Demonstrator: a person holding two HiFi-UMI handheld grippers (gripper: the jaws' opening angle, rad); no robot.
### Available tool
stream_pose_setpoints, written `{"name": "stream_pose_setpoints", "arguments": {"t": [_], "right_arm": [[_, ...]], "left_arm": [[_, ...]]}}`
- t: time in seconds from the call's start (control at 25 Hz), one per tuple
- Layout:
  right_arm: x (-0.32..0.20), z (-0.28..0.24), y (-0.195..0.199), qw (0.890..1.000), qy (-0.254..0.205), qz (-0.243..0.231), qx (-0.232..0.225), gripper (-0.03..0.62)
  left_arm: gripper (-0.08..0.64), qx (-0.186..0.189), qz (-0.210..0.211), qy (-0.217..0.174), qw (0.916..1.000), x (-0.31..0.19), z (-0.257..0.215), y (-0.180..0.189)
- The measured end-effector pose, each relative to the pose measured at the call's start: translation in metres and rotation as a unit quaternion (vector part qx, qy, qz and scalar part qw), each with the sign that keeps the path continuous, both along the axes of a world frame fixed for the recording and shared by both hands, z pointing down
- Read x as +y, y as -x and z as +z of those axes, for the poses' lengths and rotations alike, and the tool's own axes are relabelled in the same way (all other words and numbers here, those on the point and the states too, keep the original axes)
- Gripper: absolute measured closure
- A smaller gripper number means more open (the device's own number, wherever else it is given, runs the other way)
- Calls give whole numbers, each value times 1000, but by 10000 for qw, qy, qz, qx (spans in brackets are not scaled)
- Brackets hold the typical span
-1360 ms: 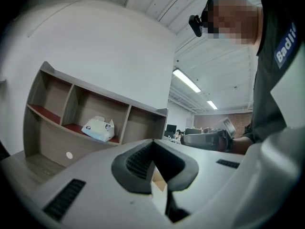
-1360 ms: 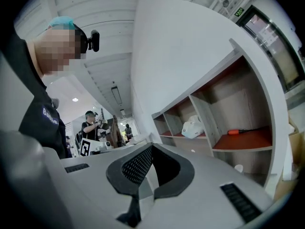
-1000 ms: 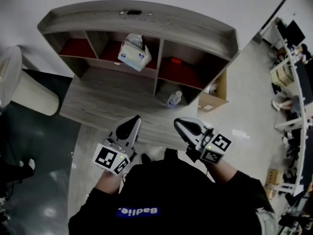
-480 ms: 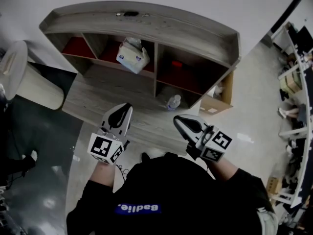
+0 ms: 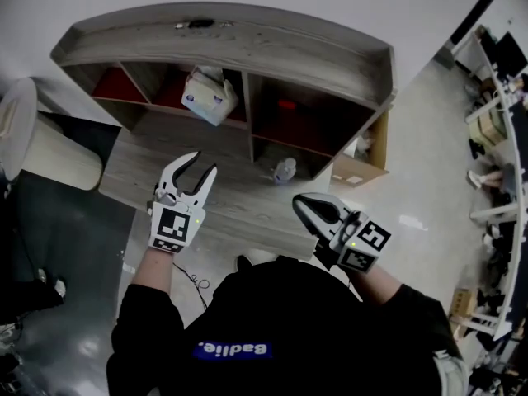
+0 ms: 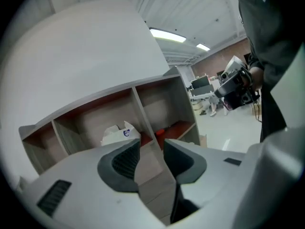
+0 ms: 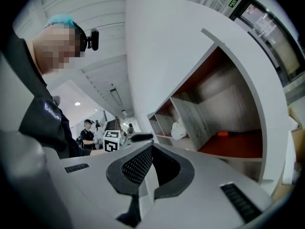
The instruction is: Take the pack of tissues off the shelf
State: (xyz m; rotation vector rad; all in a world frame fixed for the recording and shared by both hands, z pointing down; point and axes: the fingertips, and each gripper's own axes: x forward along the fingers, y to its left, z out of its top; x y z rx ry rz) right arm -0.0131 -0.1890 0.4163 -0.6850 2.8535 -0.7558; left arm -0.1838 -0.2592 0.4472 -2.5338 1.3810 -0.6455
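- Ahead of my left gripper point(image 5: 203, 163), well apart: pack of tissues point(image 5: 208, 97), on the shelf point(image 5: 247, 44), untouched.
- Jaws?
- Left just been opening, roughly halfway, nothing between. Right gripper point(image 5: 301, 202) closed, empty. Reach, grab, pull-out all remain.

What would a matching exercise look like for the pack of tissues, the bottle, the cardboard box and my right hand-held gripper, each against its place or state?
Things:
1 pack of tissues
2 bottle
3 cardboard box
4 right hand-held gripper

Place or state:
A shut, nothing held
B on the floor beside the shelf
C upper middle compartment
D lower right compartment

Pairs: 1-C, 2-D, 3-B, 4-A
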Motion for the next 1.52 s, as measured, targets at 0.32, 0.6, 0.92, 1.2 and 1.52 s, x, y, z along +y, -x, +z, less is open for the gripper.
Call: {"name": "stream_pose_setpoints", "arguments": {"t": [0.32,0.6,0.92,1.2,1.52], "right_arm": [[5,9,-11,9999,19,168,34,563],[12,9,-15,9996,55,274,90,563],[15,8,-24,9991,-57,380,152,563],[18,9,-26,9988,-226,391,204,563],[18,12,-23,9989,-74,396,253,563]], "left_arm": [[329,-1223,312,74,9920,-28,31,-1],[299,-2198,329,-221,9747,-59,38,2],[301,-3181,245,-429,9468,-99,53,16],[311,-3556,196,-467,9333,-121,67,22],[352,-3883,318,-423,9200,-139,79,18]]}}
